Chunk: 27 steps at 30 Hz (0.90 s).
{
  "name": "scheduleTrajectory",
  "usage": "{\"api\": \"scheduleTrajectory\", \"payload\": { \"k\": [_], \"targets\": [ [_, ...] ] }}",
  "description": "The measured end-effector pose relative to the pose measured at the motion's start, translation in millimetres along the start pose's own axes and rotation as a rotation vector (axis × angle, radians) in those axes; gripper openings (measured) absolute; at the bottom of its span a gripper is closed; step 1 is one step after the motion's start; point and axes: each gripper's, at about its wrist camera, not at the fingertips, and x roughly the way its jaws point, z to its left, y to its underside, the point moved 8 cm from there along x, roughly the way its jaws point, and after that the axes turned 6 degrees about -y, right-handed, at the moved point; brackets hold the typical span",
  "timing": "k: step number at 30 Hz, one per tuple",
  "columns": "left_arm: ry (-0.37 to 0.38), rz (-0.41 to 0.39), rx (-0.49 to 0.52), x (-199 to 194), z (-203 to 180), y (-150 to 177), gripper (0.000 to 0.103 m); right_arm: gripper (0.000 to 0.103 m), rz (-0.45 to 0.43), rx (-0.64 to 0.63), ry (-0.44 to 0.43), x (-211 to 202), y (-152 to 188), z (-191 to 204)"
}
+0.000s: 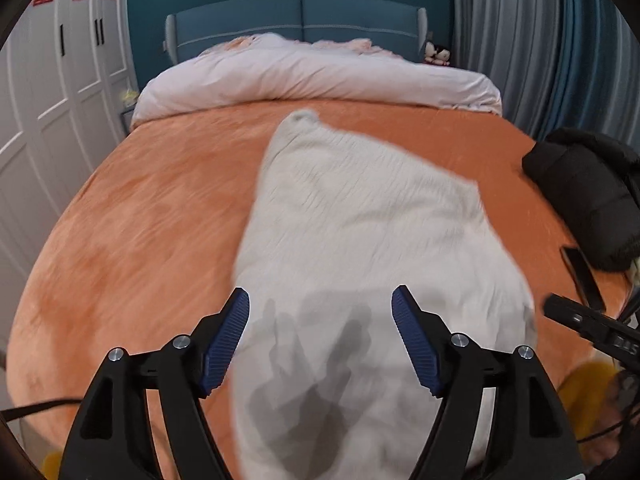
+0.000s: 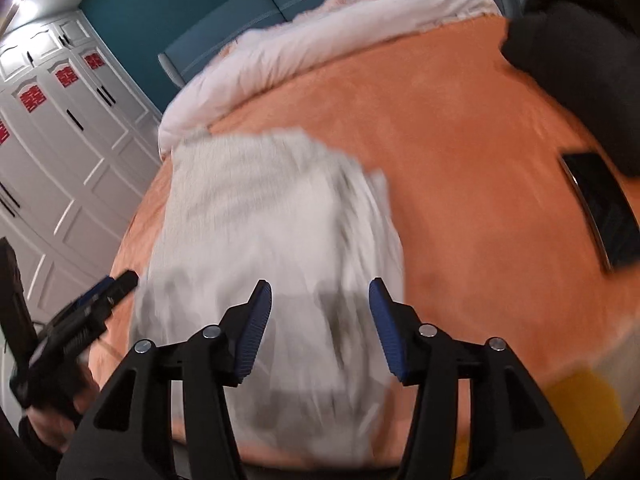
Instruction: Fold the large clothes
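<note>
Hovering over the bed, both claws are released: the left claw and the right claw stand with jaws apart and nothing between the pads. The garment, pale and knitted, lies flat on the orange bed as a long folded panel, running from 6 o'clock up toward 12 in the left view. A dark coat sits at 3 o'clock, a phone just beside it. My reading: a fold has been laid and let go, so the step in hand is between folds. The next move likely calls for pinching the near edge at both corners and carrying it toward the far end, keeping the layers aligned.
</note>
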Motion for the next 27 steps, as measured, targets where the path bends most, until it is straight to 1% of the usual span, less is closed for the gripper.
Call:
{"api": "scheduleTrajectory", "payload": {
  "k": [3, 5, 6, 7, 8, 9, 11, 12, 14, 15, 16, 17, 18, 20, 21, 23, 24, 27],
  "targets": [
    [0.001, 0.059, -0.025, -4.2, 7.8, 29.0, 0.071, 0.053, 0.054, -0.007, -0.016, -0.3, 30.6, 1.7],
    [0.0, 0.116, -0.047, 1.7, 11.5, 50.6, 0.071, 0.053, 0.087, -0.009, -0.021, 8.9, 40.3, 2.4],
    [-0.005, 0.136, -0.054, 3.0, 14.1, 57.1, 0.071, 0.053, 0.114, -0.001, -0.039, 17.8, 45.5, 2.1],
    [-0.012, 0.152, -0.06, 5.5, 15.7, 62.5, 0.071, 0.053, 0.135, 0.011, -0.037, 26.3, 49.6, 1.0],
    [-0.019, 0.16, -0.062, 7.9, 18.6, 66.9, 0.071, 0.038, 0.146, 0.021, -0.035, 31.3, 52.0, 0.2],
    [-0.029, 0.158, -0.06, 7.6, 20.0, 69.7, 0.072, 0.002, 0.168, 0.036, -0.047, 36.2, 54.6, 0.4],
    [-0.046, 0.154, -0.059, 2.7, 23.5, 71.6, 0.072, 0.002, 0.147, 0.055, -0.072, 26.5, 51.3, 4.1],
    [-0.05, 0.152, -0.061, -0.2, 24.1, 71.0, 0.072, 0.001, 0.108, 0.052, -0.097, 10.4, 46.0, 8.9],
    [-0.064, 0.146, -0.064, -5.0, 26.4, 70.5, 0.072, 0.001, 0.055, 0.035, -0.113, -17.5, 40.7, 15.0],
    [-0.074, 0.15, -0.062, -5.7, 27.6, 71.7, 0.072, 0.001, 0.041, 0.026, -0.123, -31.3, 41.7, 16.4],
    [-0.075, 0.152, -0.062, -5.2, 28.1, 73.1, 0.072, 0.001, 0.049, 0.024, -0.123, -37.0, 46.8, 15.3],
    [-0.072, 0.155, -0.064, -4.0, 28.8, 75.4, 0.073, 0.001, 0.062, 0.022, -0.113, -36.3, 50.6, 13.7],
    [-0.073, 0.159, -0.061, -2.3, 28.2, 78.1, 0.074, 0.001, 0.093, 0.015, -0.086, -29.7, 59.5, 10.6],
    [-0.082, 0.162, -0.048, 0.0, 25.5, 82.9, 0.074, 0.001, 0.161, 0.039, -0.039, -8.9, 76.4, 0.2],
    [-0.092, 0.167, -0.031, 1.9, 22.7, 86.0, 0.076, 0.0, 0.217, 0.064, -0.014, 6.9, 88.7, -7.4],
    [-0.105, 0.169, -0.002, 5.7, 19.9, 90.1, 0.081, 0.0, 0.277, 0.075, 0.037, 29.5, 101.9, -14.5],
    [-0.113, 0.169, 0.005, 7.4, 20.4, 91.4, 0.084, 0.0, 0.3, 0.045, 0.077, 39.1, 104.3, -12.7],
    [-0.126, 0.172, 0.001, 11.7, 21.9, 93.8, 0.084, 0.0, 0.327, -0.04, 0.157, 51.4, 102.5, -3.0]
  ]
}}
